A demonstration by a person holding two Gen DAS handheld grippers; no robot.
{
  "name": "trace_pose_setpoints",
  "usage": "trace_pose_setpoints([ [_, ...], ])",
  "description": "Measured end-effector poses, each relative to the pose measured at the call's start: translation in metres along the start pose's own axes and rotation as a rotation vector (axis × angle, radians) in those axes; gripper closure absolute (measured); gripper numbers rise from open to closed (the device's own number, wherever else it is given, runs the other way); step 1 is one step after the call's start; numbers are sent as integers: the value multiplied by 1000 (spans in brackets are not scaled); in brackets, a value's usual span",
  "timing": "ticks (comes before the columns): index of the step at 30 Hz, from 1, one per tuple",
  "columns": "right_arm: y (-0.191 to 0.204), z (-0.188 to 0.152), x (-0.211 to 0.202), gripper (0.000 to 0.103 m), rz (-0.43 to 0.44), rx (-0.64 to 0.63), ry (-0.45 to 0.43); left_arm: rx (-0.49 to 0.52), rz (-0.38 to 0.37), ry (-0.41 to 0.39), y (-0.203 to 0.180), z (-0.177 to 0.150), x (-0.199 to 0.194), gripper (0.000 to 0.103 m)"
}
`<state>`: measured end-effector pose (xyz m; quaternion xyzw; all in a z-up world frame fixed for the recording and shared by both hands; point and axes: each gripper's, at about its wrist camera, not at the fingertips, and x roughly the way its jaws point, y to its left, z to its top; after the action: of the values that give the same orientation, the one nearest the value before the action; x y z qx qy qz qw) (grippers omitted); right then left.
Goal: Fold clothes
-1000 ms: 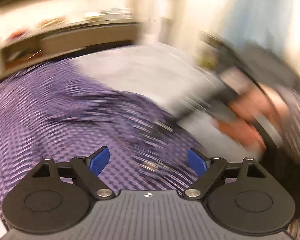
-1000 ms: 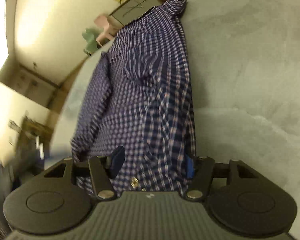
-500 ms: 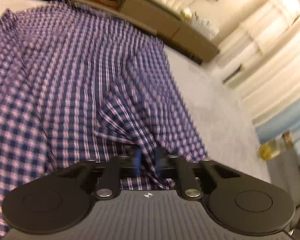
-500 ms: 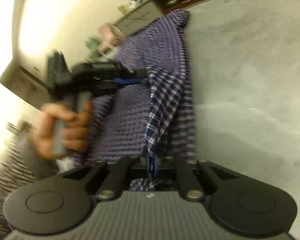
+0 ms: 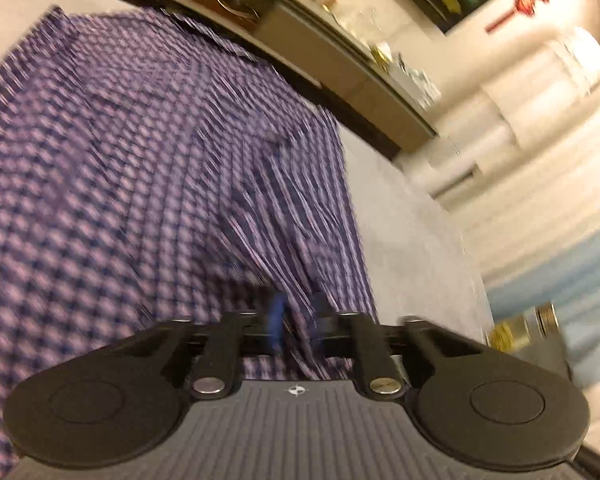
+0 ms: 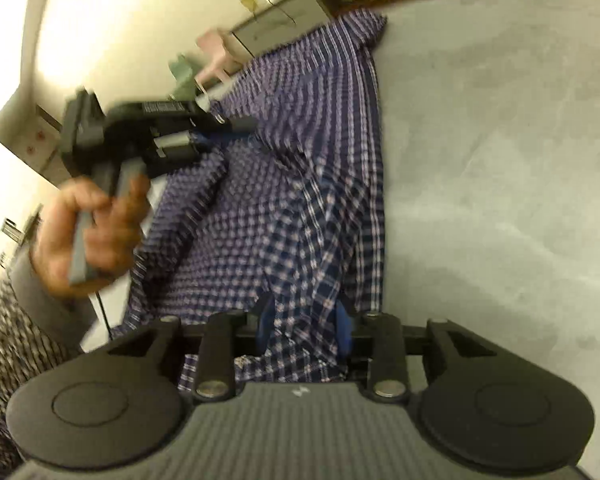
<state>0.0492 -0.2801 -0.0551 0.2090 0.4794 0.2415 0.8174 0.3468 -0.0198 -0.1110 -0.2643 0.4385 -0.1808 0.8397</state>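
A purple and navy checked shirt [image 5: 140, 168] lies spread on a grey bed surface [image 5: 412, 248]. My left gripper [image 5: 298, 314] is shut on a fold of the shirt's right edge and lifts it. In the right wrist view the shirt [image 6: 300, 168] runs away from me. My right gripper [image 6: 304, 320] has its blue pads a little apart with the shirt's near hem bunched between them. The left gripper [image 6: 240, 134] shows there too, held by a hand, pinching the shirt edge above the bed.
A long low cabinet [image 5: 340, 48] with small items stands beyond the bed. A pink stool [image 6: 216, 56] stands by the far wall. Curtains [image 5: 540, 184] hang on the right. Bare grey bed [image 6: 500, 160] lies right of the shirt.
Both grippers closed on the shirt edge and lifted it. Since half a second ago my right gripper's pads have spread somewhat, and the left gripper has carried its fold across the shirt.
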Motion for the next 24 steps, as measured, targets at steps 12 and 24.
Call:
trace_pose_setpoints([
  [12, 16, -11, 19, 81, -166, -229, 60, -1, 116, -39, 29, 12, -18, 101],
  [24, 61, -35, 38, 75, -187, -413, 10, 222, 147, 94, 63, -150, -173, 61],
])
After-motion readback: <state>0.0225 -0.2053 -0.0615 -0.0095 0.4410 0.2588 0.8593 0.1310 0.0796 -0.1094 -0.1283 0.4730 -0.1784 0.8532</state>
